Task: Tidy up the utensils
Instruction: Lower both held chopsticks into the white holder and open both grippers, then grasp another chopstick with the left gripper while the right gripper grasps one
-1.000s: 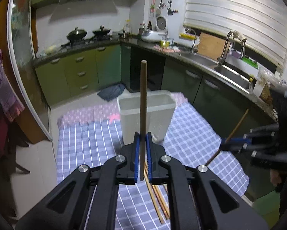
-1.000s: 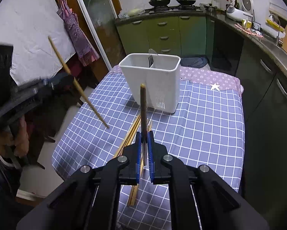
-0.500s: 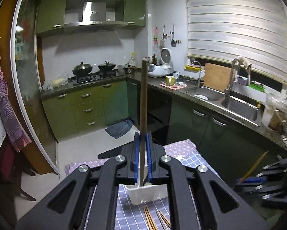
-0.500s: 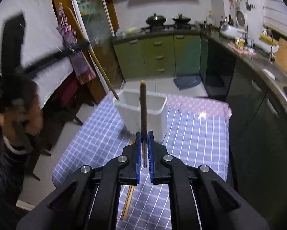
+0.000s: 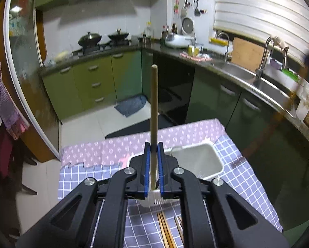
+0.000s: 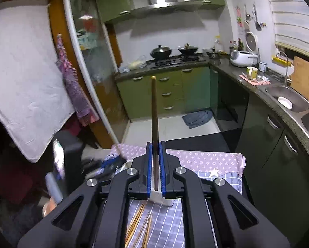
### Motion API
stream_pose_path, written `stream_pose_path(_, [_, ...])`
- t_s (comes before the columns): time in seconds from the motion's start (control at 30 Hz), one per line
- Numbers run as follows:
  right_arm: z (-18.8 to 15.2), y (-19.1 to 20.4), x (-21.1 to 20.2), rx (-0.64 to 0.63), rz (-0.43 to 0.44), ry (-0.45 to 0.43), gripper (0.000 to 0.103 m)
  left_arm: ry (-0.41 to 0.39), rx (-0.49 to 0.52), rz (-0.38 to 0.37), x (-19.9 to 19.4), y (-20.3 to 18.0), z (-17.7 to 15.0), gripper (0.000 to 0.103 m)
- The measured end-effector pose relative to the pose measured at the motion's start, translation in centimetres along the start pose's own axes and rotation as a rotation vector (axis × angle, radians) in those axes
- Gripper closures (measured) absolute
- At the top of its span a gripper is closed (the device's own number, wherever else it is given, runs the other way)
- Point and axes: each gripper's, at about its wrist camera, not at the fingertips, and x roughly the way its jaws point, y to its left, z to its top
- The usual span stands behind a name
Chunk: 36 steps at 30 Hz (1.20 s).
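Wooden chopstick (image 5: pixel 154 111) clamped in left gripper (image 5: pixel 153 165), another (image 6: pixel 154 128) in right gripper (image 6: pixel 155 165), both above caddy (image 5: pixel 197 161); more chopsticks (image 6: pixel 137 223) loose below.

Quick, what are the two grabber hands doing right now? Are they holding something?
Left gripper: closed, holding a wooden chopstick.
Right gripper: closed, holding another chopstick.

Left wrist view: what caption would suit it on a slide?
Left gripper shut on a wooden chopstick, poised over the white utensil holder on a checked tablecloth.
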Motion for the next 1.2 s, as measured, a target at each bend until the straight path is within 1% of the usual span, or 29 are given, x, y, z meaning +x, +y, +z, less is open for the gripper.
stream_pose_path(0.07, [0.3, -0.4, 2.4, 0.012, -0.013, 0.023, 0.096, 0.008, 0.004, 0.008, 0.3, -0.1, -0.4, 0.096])
stream_pose_path(0.17, [-0.5, -1.1, 6.3, 0.034, -0.021, 0.084, 0.096, 0.023, 0.006, 0.011, 0.5, 0.1, -1.0, 0.095])
stream_pose_path(0.23, [-1.5, -1.2, 8.4, 0.033, -0.032, 0.125, 0.095, 0.027, 0.001, 0.014, 0.4, 0.3, -1.1, 0.087])
stream_pose_path(0.27, [-2.0, -1.2, 9.1, 0.032, -0.033, 0.139, 0.095, 0.024, -0.005, 0.017, 0.3, 0.5, -1.2, 0.072])
stream_pose_path(0.3, [-2.5, -1.2, 10.0, 0.027, -0.041, 0.164, 0.095, 0.018, -0.012, 0.018, 0.0, 0.6, -1.2, 0.060])
stream_pose_path(0.33, [-3.1, -1.2, 10.6, 0.026, -0.046, 0.176, 0.095, 0.008, -0.019, 0.019, -0.3, 0.8, -1.2, 0.059])
stream_pose_path(0.47, [-4.5, -0.7, 11.5, 0.016, -0.049, 0.197, 0.091, -0.004, -0.030, 0.016, -1.9, 1.1, -0.9, 0.059])
stream_pose_path(0.53, [-4.6, -0.5, 10.9, 0.011, -0.037, 0.185, 0.090, -0.002, -0.021, 0.019, -3.1, 0.8, -1.2, 0.059])
stream_pose_path(0.57, [-4.4, -0.3, 10.0, 0.008, -0.030, 0.169, 0.088, 0.005, -0.012, 0.022, -3.5, 0.7, -1.4, 0.059])
stream_pose_path(0.6, [-4.4, -0.1, 9.2, 0.005, -0.025, 0.153, 0.087, 0.022, -0.005, 0.025, -4.1, 0.5, -1.9, 0.059])
stream_pose_path(0.67, [-4.5, 0.2, 7.0, -0.003, -0.007, 0.124, 0.081, 0.061, 0.000, 0.025, -4.5, 0.2, -3.1, 0.059])
stream_pose_path(0.73, [-5.1, 0.4, 4.9, -0.011, 0.004, 0.106, 0.080, 0.102, 0.006, 0.019, -4.7, 0.0, -4.4, 0.059])
stream_pose_path(0.8, [-6.3, 0.3, 3.1, -0.020, -0.001, 0.112, 0.079, 0.155, 0.014, 0.022, -4.3, -0.3, -6.2, 0.059])
stream_pose_path(0.93, [-10.4, -0.5, 2.3, -0.034, -0.028, 0.202, 0.074, 0.291, 0.045, 0.020, -2.3, -1.4, -10.0, 0.061])
stream_pose_path(0.97, [-11.7, -1.0, 2.5, -0.035, -0.039, 0.234, 0.074, 0.338, 0.055, 0.018, -1.4, -1.8, -11.1, 0.065])
stream_pose_path(1.0, [-12.7, -1.4, 2.7, -0.034, -0.047, 0.259, 0.073, 0.368, 0.060, 0.025, -0.7, -2.0, -11.8, 0.071])
stream_pose_path(1.1, [-16.2, -3.0, 4.2, -0.012, -0.062, 0.342, 0.073, 0.457, 0.070, 0.041, 1.9, -2.3, -13.7, 0.080])
stream_pose_path(1.2, [-18.7, -4.9, 5.7, 0.027, -0.066, 0.398, 0.073, 0.525, 0.047, 0.037, 3.9, -2.2, -15.1, 0.083])
